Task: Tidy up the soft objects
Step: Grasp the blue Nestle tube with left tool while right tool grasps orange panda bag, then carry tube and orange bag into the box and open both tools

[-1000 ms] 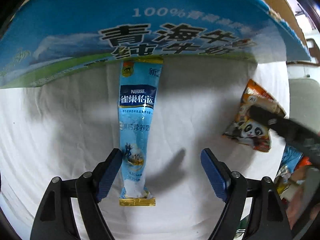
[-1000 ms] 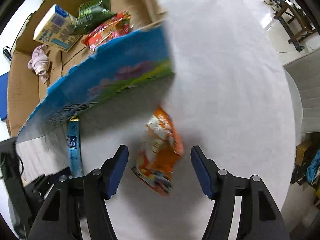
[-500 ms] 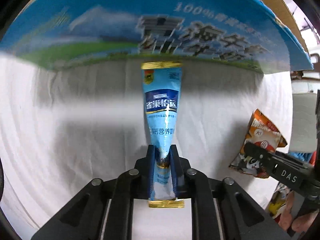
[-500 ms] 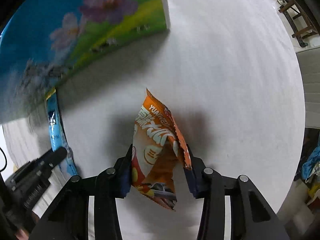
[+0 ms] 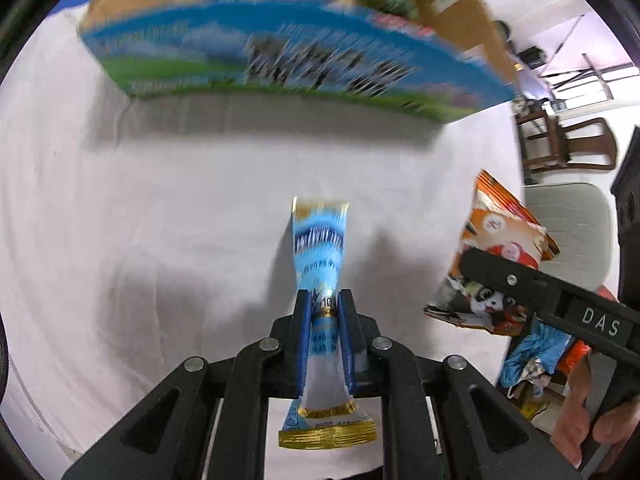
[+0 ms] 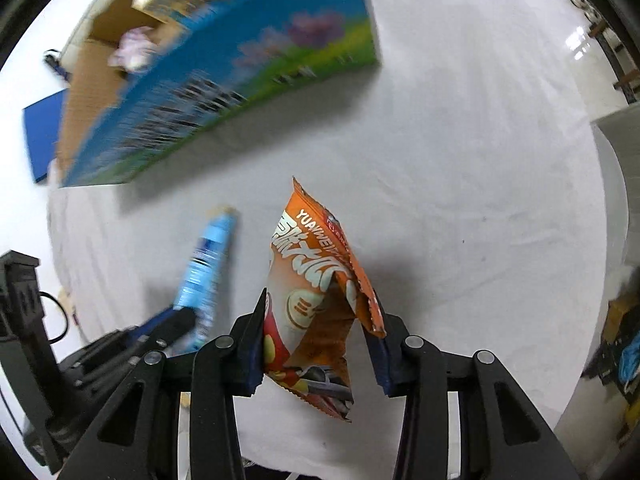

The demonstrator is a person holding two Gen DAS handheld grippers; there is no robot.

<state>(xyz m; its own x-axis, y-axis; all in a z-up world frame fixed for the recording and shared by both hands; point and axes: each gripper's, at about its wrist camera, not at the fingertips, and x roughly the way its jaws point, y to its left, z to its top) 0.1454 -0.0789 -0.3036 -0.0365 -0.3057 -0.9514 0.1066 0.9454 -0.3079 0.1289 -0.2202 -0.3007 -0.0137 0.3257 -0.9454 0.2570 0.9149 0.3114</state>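
White cloth table [image 5: 160,240], open blue-printed cardboard box [image 5: 280,52] ahead as landmark: my left gripper [image 5: 325,320] clamps the long pale-blue sachet [image 5: 320,248], my right gripper [image 6: 320,344] pinches the orange snack bag [image 6: 316,280], both lifted short of the box, presumably for dropping inside.

White cloth [image 5: 160,240] spreads under me. Wooden chair [image 5: 560,144] off its far edge. Blue mat [image 6: 42,140] beyond.
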